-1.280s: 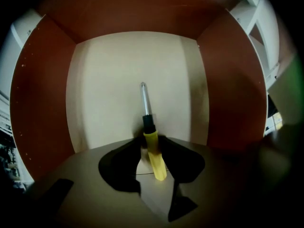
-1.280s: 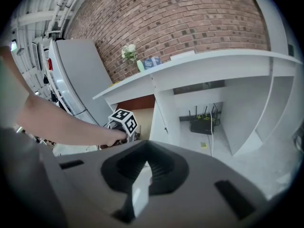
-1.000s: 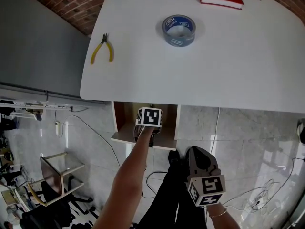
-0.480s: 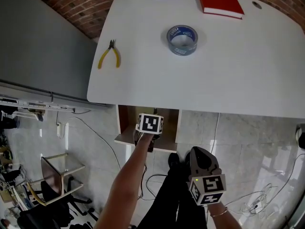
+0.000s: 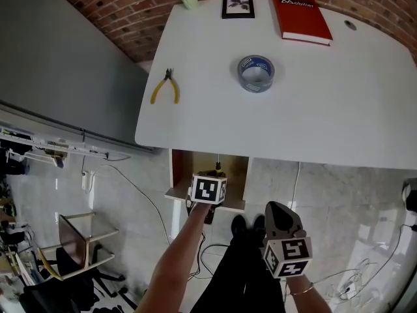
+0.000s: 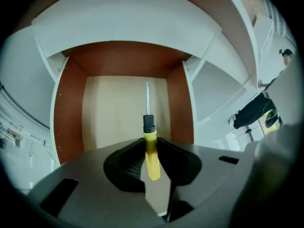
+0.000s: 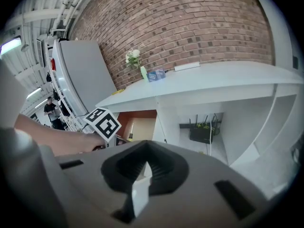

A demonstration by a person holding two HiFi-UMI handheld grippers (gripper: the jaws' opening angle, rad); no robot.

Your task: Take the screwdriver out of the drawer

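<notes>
Under the white table, the drawer [image 5: 178,175] stands pulled out, with brown sides [image 6: 69,113] and a pale bottom. My left gripper [image 5: 208,189] hangs over its front part, shut on the yellow handle of the screwdriver [image 6: 151,152]. The black collar and metal shaft point away from me above the drawer floor, and the tip [image 5: 218,167] shows past the marker cube. In the left gripper view, the left gripper [image 6: 150,142] has both pads pressed on the handle. My right gripper [image 5: 280,215] is low at the right, away from the drawer, shut and holding nothing; its pads [image 7: 129,167] are closed together.
On the white table [image 5: 339,116] lie yellow-handled pliers [image 5: 164,89], a roll of tape [image 5: 256,72], a red book [image 5: 301,17] and a small picture frame [image 5: 238,6]. A chair [image 5: 78,240] and cables are on the floor at left. A router [image 7: 202,133] hangs under the desk.
My left gripper has risen with the screwdriver and come back toward the drawer's front edge. The right gripper has lifted a little.
</notes>
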